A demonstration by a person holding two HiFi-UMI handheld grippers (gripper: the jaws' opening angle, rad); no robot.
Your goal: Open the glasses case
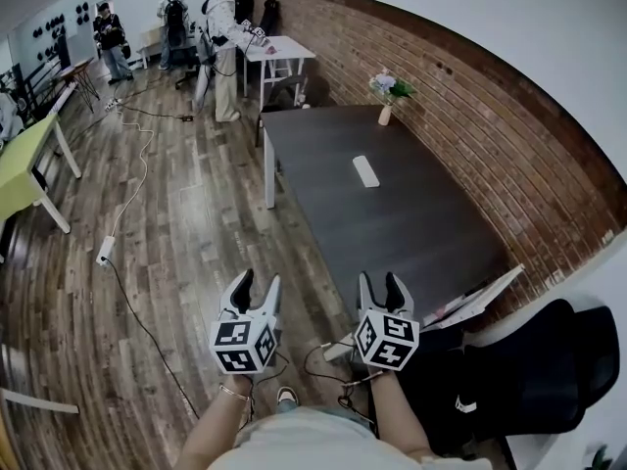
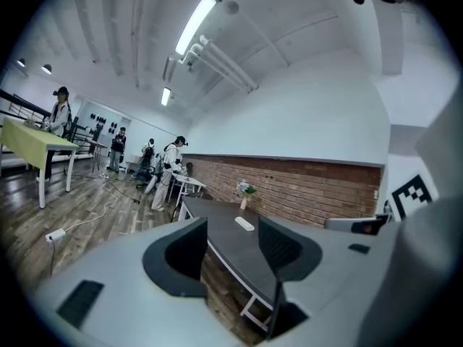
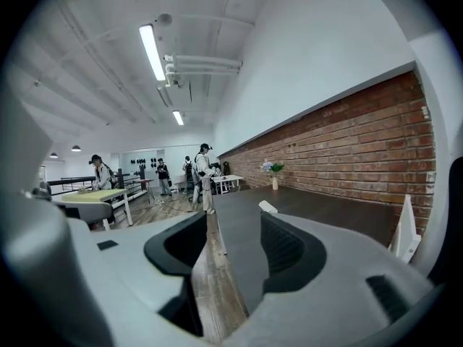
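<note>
A white glasses case [image 1: 365, 171] lies shut near the middle of a long dark table [image 1: 421, 233]. It also shows small and far off beyond the jaws in the left gripper view [image 2: 244, 223] and the right gripper view [image 3: 268, 207]. My left gripper [image 1: 259, 280] hangs over the wooden floor, short of the table's near end. Its jaws stand apart with nothing between them [image 2: 231, 248]. My right gripper [image 1: 380, 280] is level with it, at the table's near corner, also open and empty [image 3: 228, 241].
A small vase of flowers [image 1: 385, 91] stands at the table's far end by the brick wall. A black chair [image 1: 534, 370] and a white flat panel [image 1: 480, 297] sit at the near right. Cables and a power strip [image 1: 106, 251] lie on the floor. People [image 1: 227, 37] stand far back.
</note>
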